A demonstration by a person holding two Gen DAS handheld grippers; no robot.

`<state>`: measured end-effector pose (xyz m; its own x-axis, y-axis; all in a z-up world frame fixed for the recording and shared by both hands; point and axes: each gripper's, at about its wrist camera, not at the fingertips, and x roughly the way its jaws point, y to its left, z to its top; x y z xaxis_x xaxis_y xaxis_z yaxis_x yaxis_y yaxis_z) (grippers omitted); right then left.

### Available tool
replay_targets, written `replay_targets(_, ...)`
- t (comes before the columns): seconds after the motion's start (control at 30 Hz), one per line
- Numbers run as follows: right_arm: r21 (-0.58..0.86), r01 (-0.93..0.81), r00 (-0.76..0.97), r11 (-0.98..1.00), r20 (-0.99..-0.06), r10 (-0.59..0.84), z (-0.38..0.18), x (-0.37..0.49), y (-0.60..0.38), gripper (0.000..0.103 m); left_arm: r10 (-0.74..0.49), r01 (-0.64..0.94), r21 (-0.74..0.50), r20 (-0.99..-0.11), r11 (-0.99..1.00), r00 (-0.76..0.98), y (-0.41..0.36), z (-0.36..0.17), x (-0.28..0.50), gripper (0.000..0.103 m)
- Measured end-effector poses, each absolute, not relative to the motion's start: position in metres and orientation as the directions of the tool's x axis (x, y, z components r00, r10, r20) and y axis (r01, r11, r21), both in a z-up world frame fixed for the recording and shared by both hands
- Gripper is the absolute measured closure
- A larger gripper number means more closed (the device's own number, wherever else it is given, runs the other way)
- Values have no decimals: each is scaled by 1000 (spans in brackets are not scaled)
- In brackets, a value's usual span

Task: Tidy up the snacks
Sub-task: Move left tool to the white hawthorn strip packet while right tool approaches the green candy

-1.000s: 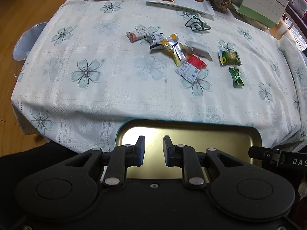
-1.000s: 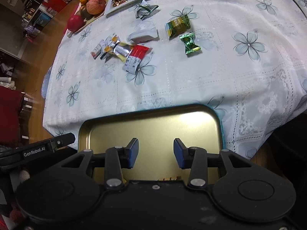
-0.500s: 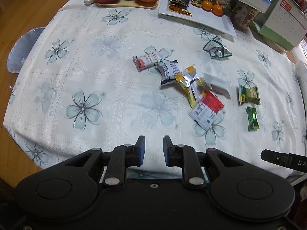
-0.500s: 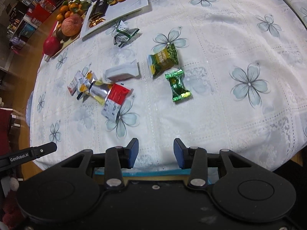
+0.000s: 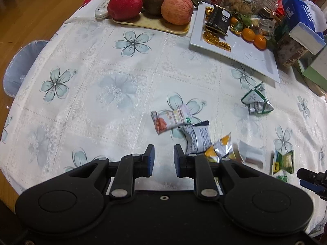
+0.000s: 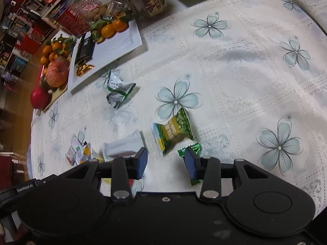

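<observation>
Several wrapped snacks lie loose on the flowered tablecloth [image 5: 102,77]. In the left wrist view an orange-and-white packet [image 5: 170,119], a grey packet [image 5: 197,137] and a silver-yellow one [image 5: 221,148] lie just ahead and right of my left gripper [image 5: 163,161], which is open and empty. A green-white packet [image 5: 256,102] lies farther right. In the right wrist view my right gripper [image 6: 165,163] is open and empty above the cloth. A green-yellow packet [image 6: 174,130] lies just beyond it, a small green candy [image 6: 192,149] at its right finger, a white packet [image 6: 123,146] at its left.
A white plate [image 5: 245,51] with gold coins, a dark packet and oranges stands at the back. A fruit tray [image 5: 151,23] holds apples. Jars, a tissue box [image 5: 302,22] and cartons crowd the back right. The left table edge drops to the wood floor [image 5: 30,10].
Both grippers have moved forward over the table toward the snacks. The gold tray seen below them a second ago has dropped out of view. Jaw openings are unchanged.
</observation>
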<state>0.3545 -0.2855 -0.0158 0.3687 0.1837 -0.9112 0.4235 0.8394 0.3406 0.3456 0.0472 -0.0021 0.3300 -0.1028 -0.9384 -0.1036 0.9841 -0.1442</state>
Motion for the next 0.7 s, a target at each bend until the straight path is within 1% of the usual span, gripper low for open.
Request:
replay_targets(0.2, 324, 427, 381, 844, -911, 157, -31, 378, -288, 59, -119, -87, -157, -932, 984, 343, 47, -10, 370, 75)
replay_targets(0.33, 320, 472, 354, 822, -922, 155, -41, 381, -291, 59, -115, -63, -145, -933, 987, 340, 43, -13, 384, 74)
replay_targets(0.57, 340, 455, 376, 823, -911, 168, -32, 380, -285, 59, -96, -40, -117, -934, 992, 344, 32, -25, 406, 73)
replay_targets(0.7, 350, 459, 390, 817, -905, 169, -28, 377, -289, 59, -68, -61, -93, -942, 994, 327, 29, -37, 416, 73)
